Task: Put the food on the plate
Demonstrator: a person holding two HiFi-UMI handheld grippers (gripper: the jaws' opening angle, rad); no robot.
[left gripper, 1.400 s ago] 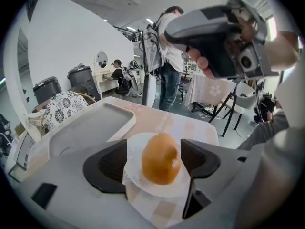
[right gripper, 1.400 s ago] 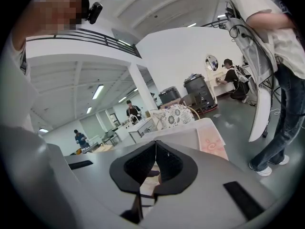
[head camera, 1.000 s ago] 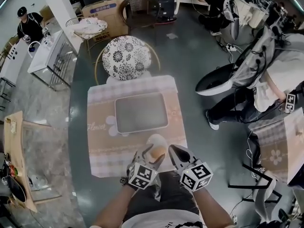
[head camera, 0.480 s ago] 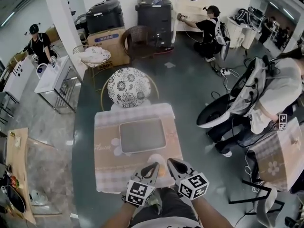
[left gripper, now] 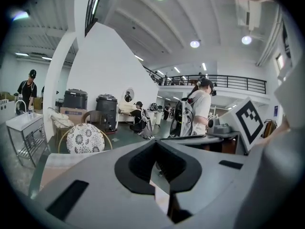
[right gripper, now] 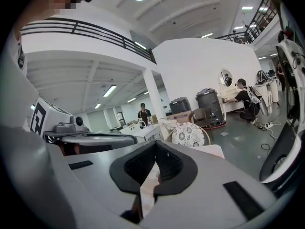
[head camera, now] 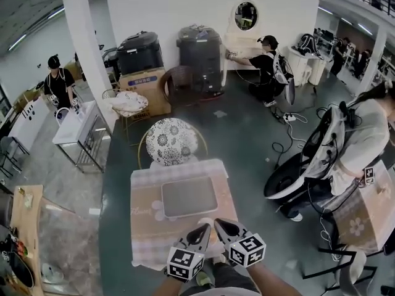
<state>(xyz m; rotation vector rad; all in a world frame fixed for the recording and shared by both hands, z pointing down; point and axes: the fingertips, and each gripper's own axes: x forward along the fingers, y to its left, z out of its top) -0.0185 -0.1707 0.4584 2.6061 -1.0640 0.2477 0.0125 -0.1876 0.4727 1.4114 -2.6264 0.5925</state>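
Observation:
In the head view my left gripper (head camera: 203, 229) and right gripper (head camera: 220, 224) hang side by side over the near edge of the cloth-covered table (head camera: 147, 227). A white plate (head camera: 208, 221) peeks out between and behind them; whatever food lies on it is hidden by the jaws. The left gripper view shows my left gripper (left gripper: 155, 146) shut, jaws meeting at the tips with nothing between them. My right gripper (right gripper: 155, 145) looks the same in the right gripper view, shut and empty. Both point level across the room.
A grey tray (head camera: 189, 196) lies mid-table beyond the plate. A chair with a patterned cushion (head camera: 171, 142) stands at the table's far side. A seated person (head camera: 364, 140) and another cloth-covered table (head camera: 363, 222) are to the right. Boxes and bins line the far wall.
The left jaws stood open around a brown piece of food on the plate, then shut empty. Both grippers drew back toward me, and the head view tilted up to show more room.

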